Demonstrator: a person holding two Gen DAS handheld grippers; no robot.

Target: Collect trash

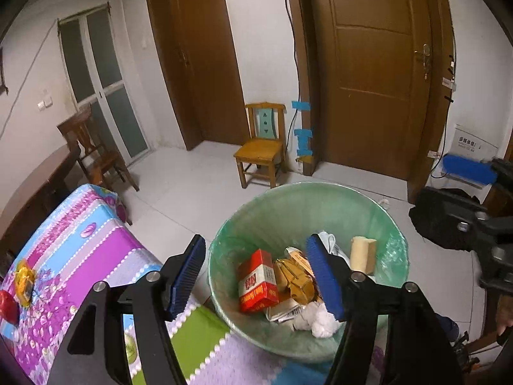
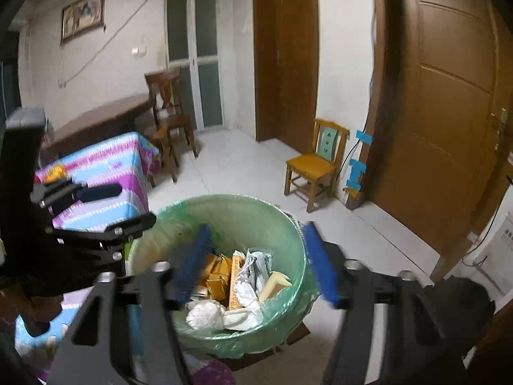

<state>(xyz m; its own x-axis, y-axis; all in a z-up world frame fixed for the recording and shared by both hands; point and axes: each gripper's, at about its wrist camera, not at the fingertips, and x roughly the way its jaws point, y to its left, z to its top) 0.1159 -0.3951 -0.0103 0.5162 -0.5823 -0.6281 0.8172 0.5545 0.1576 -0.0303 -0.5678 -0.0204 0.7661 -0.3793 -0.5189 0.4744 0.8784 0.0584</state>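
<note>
A round bin with a green liner [image 1: 288, 205] stands on the floor beside the table; it also shows in the right wrist view [image 2: 224, 211]. It holds a red carton [image 1: 256, 282], gold wrappers [image 1: 296, 277], white crumpled tissue [image 1: 317, 319], a beige block [image 1: 362, 253] and printed papers [image 2: 256, 266]. My left gripper [image 1: 259, 279] is open and empty above the bin's near rim. My right gripper [image 2: 256, 266] is open and empty over the bin. The left gripper also shows in the right wrist view [image 2: 105, 205].
A table with a colourful cloth [image 1: 96, 240] carries a yellow wrapper [image 1: 24, 284] and a red object [image 1: 8, 306]. A small wooden chair [image 1: 263, 147], a dark chair [image 1: 93, 157], brown doors [image 1: 372, 73] and a black bag [image 1: 445, 215] surround the floor.
</note>
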